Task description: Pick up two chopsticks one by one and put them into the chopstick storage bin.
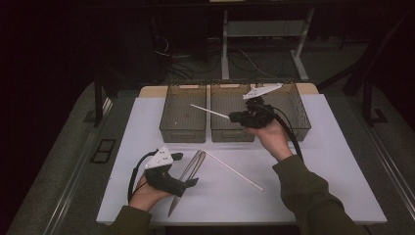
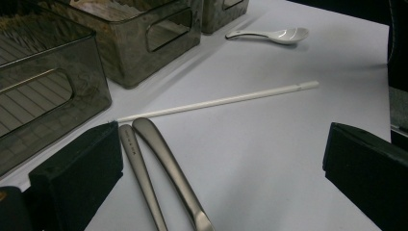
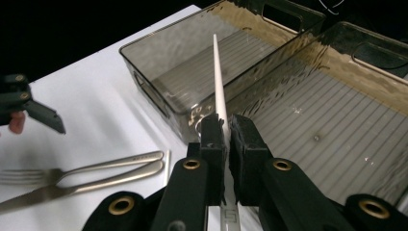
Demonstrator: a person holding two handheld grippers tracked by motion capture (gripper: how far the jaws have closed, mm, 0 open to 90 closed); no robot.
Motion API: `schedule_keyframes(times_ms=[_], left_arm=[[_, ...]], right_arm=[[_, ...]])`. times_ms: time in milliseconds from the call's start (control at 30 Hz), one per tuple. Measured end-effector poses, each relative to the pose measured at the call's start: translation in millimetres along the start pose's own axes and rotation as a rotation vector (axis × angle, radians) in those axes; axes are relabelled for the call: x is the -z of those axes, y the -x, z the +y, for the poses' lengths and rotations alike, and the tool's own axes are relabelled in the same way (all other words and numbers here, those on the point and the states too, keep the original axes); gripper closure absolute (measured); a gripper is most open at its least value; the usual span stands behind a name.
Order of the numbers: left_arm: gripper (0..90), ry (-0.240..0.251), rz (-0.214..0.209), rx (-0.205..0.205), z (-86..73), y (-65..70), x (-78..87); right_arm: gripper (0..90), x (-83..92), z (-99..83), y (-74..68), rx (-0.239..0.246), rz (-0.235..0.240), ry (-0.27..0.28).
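The work in hand looks like sorting cutlery from the table (image 1: pixel 147 117) into the three smoked-plastic bins at its far edge, and it seems to be at an early stage. The right gripper (image 3: pixel 225 126) is clamped on a white chopstick (image 3: pixel 219 77), its two pads pressed flat against the stick near its thicker end, and holds it in the air above the middle bin (image 1: pixel 232 134). The stick is not yet lowered or released. Its long axis runs nearly level, and its thin tip points away from the gripper toward the left bin (image 1: pixel 182 132), crossing over the wall shared by the two bins. I judge it must be turned to lie along a bin's length before it goes in. Much is left on the table: a second chopstick (image 1: pixel 232 169) lying slantwise in the middle, a fork (image 3: pixel 72 169) and knife (image 3: pixel 57 190) side by side near the left gripper (image 1: pixel 183 169), and a white spoon (image 2: pixel 272 34) farther off beside the bins. The left gripper rests on the table with its jaws wide apart, holding nothing, the cutlery handles lying between them.
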State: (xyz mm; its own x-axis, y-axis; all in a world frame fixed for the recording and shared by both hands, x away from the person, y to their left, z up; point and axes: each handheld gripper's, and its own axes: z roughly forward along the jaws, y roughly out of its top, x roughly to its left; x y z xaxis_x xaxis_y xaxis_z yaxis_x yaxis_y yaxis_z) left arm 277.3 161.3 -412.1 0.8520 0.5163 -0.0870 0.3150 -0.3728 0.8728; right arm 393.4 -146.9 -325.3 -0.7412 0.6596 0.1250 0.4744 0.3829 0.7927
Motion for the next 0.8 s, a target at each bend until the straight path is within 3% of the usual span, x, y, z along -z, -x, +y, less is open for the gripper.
schedule_keyframes(times_ms=[367, 800], left_arm=[[0.0, 0.003, -0.003, 0.003, 0.2, 0.5, -0.2], [0.0, 0.008, -0.005, -0.005, 0.2, 0.5, -0.1]], right_arm=[[84.3, -28.4, 22.4, -2.6, -0.012, -0.03, -0.015], [84.3, -82.3, 43.4, -3.5, -0.041, -0.069, -0.078]])
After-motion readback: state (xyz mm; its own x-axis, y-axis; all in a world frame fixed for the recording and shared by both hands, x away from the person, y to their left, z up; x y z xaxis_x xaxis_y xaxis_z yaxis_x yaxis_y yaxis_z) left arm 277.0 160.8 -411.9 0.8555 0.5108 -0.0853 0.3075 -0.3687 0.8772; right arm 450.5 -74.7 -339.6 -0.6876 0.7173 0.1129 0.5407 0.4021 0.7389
